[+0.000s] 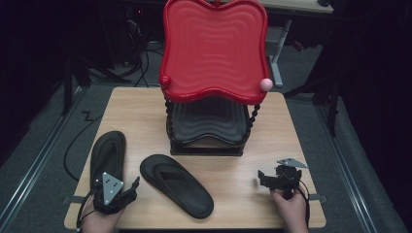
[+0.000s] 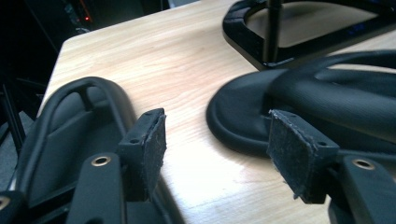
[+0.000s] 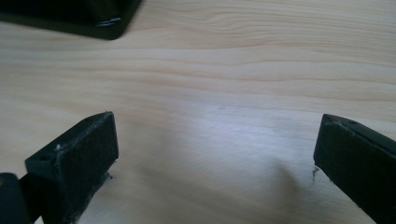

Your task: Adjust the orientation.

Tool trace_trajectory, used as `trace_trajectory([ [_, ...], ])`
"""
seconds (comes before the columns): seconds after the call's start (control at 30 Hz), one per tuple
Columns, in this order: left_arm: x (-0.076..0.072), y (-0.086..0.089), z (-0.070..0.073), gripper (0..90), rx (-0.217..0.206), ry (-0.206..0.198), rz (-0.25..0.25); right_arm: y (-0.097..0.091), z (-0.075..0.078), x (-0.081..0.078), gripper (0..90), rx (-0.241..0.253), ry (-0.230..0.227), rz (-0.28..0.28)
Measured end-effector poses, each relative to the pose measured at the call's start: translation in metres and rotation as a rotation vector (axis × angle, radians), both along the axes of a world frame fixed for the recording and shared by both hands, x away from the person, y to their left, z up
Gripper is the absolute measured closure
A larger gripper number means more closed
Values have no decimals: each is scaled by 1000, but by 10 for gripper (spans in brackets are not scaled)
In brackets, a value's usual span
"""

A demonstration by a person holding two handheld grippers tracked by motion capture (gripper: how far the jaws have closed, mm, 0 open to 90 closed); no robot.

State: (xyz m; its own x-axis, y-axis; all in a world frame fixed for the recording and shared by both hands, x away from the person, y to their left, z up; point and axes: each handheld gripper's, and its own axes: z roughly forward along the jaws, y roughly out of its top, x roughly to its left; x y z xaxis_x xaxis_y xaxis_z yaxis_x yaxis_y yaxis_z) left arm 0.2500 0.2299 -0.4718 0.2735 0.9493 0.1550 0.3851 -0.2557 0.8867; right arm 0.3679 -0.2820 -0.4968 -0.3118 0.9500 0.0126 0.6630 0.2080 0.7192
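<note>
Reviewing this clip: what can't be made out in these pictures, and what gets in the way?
- Heel of the left black rubber flip-flop: high view, hidden under the left gripper.
- Lower black wavy tray of the two-tier rack: high view, back part covered by the red wavy plastic tray.
- Second black flip-flop: left gripper view, cut off by the right edge.
- Right gripper: right gripper view, blurred.

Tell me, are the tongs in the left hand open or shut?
Open: the left tongs show bare table between the pads, gripping nothing.
</note>
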Motion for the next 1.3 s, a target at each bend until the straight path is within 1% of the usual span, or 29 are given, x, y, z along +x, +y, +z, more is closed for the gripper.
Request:
trace_trajectory([
  [0.03,0,1,1,378,2,-8,3,2,1,-2,0,-5,-4,17],
  [0.1,1,3,4,382,3,-18,8,4,1,-5,0,-30,-17,30],
  [0.17,3,5,4,386,-1,-20,9,4,2,-6,0,-30,-18,36],
  [0.2,4,7,3,392,-9,-19,8,4,3,-9,0,-27,-28,53],
  [0.27,4,8,3,399,-13,-20,8,4,3,-10,0,-25,-30,59],
  [0.33,5,12,3,410,-19,-16,7,2,6,-14,0,-24,-34,80],
  [0.37,7,15,3,412,-21,-15,12,1,7,-16,0,-27,-42,93],
  [0.43,8,17,2,416,-23,-15,19,1,7,-18,0,-25,-51,98],
  [0.47,9,23,3,416,-34,-8,30,-1,8,-20,0,-17,-60,103],
  [0.5,9,26,4,426,-44,-18,33,-3,10,-24,0,0,-65,96],
  [0.53,9,28,6,432,-44,-24,38,-5,11,-25,0,17,-67,103],
  [0.57,9,32,8,437,-42,-31,45,-6,11,-26,0,22,-70,107],
  [0.6,9,34,9,446,-48,-33,48,-8,12,-28,0,39,-71,111],
  [0.67,10,42,10,446,-52,-26,62,-10,12,-31,0,57,-74,117],
  [0.7,12,47,9,446,-53,-16,75,-11,12,-31,0,67,-75,120],
  [0.73,13,52,9,448,-61,-12,84,-12,13,-32,0,79,-83,121],
  [0.8,14,60,7,461,-66,-7,106,-13,14,-34,0,83,-88,126],
  [0.97,19,81,3,471,-65,-8,173,-11,13,-36,0,66,-93,125],
  [1.0,19,81,3,473,-65,-8,173,-11,13,-36,0,66,-93,125],
  [1.03,19,84,1,473,-66,-1,182,-10,12,-36,0,64,-84,125],
  [1.07,21,87,0,479,-69,15,189,-9,12,-35,0,61,-85,125],
  [1.1,24,92,-5,493,-56,32,210,-8,11,-35,0,59,-89,136],
  [1.13,24,92,-5,498,-56,32,210,-8,11,-35,0,59,-89,136],
  [1.23,29,100,-11,506,-69,70,227,-8,9,-34,1,55,-85,137],
  [1.27,31,104,-15,519,-80,91,231,-8,8,-34,2,62,-77,135],
  [1.3,31,104,-15,524,-80,91,231,-8,8,-34,2,62,-77,135],
])
